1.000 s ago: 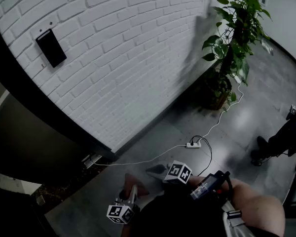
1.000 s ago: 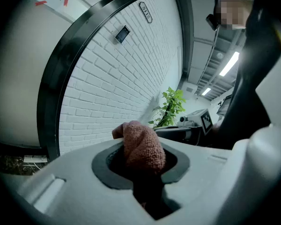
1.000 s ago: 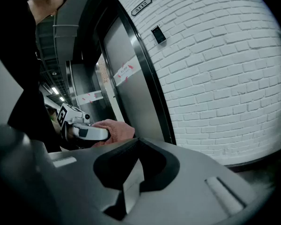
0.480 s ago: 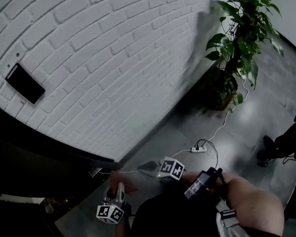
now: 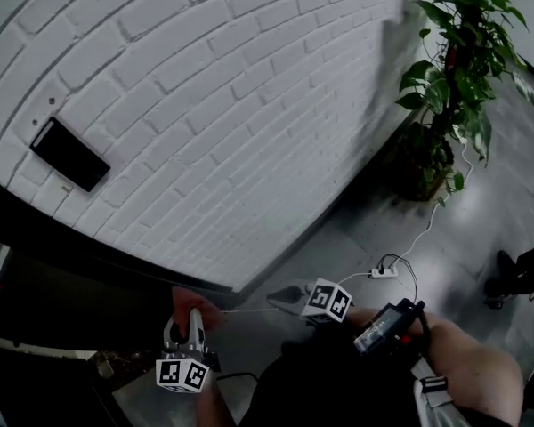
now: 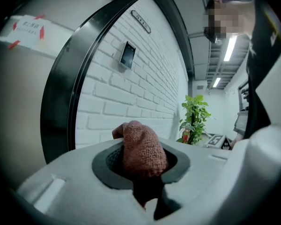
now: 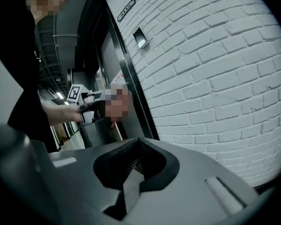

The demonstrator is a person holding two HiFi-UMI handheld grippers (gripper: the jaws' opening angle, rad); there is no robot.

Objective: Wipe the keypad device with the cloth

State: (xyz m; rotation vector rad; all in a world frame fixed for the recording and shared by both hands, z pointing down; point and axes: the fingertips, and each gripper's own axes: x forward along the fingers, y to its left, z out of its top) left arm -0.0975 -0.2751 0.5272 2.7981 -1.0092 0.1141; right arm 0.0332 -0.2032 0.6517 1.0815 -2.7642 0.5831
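Observation:
The keypad device (image 5: 68,155) is a black rectangle mounted on the white brick wall, up and to the left; it also shows small and high in the left gripper view (image 6: 128,55) and the right gripper view (image 7: 140,37). My left gripper (image 5: 187,320) sits low at bottom centre-left, well below the keypad and apart from the wall. It is shut on a reddish-brown cloth (image 6: 140,149), which bulges out between its jaws. My right gripper (image 5: 289,299) is held low to the right, shut with nothing in it (image 7: 133,165).
A dark door frame (image 5: 89,265) runs along the left edge of the brick wall. A potted plant (image 5: 458,69) stands at the far right. A white power strip (image 5: 383,273) with its cable lies on the grey floor. A small sign plate (image 6: 141,21) is fixed above the keypad.
The head view has swung, so the keypad now sits lower and further left in it. My left gripper with the cloth has drifted left and slightly up. The right gripper has barely moved.

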